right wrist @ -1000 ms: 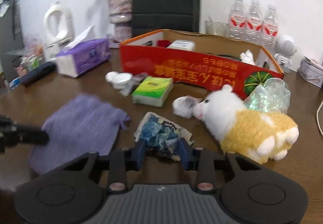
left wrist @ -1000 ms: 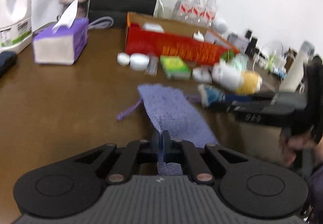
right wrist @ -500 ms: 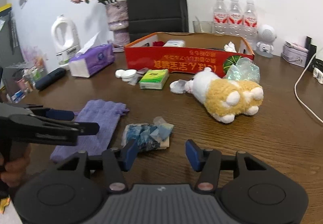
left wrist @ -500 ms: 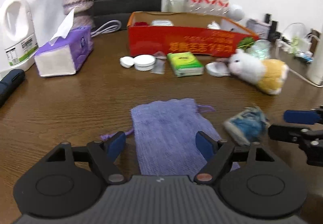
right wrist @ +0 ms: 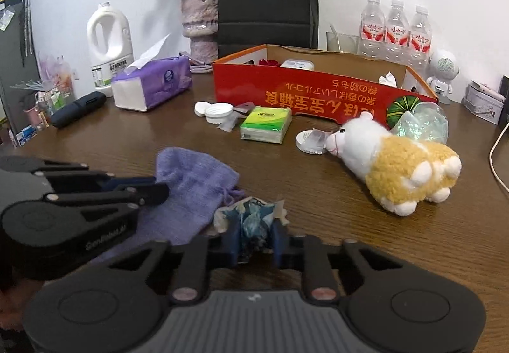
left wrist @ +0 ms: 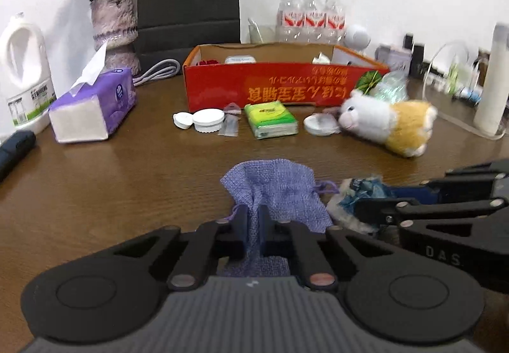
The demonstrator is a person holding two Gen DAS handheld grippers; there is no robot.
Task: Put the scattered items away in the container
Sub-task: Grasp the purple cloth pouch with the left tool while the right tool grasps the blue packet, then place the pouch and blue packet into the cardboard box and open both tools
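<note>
A: The left tongs [left wrist: 253, 227] have just been closing and now pinch a fold of the purple pouch [left wrist: 273, 190]; the right tongs [right wrist: 254, 240] have just been closing too, and clamp the crumpled blue wrapper [right wrist: 251, 219].

B: Why both at once?

A: My guess: each hand takes one item, so both can go to the red box [left wrist: 286, 85] in a single trip. Both items sit on the counter [left wrist: 127, 181], near the person and well apart from the box.

B: What does each view add?

A: The left view shows the cloth bunched between its pads. The right view shows the plush toy [right wrist: 394, 165] whole, the green tissue pack [right wrist: 267, 125] and the side of the left tongs.
</note>
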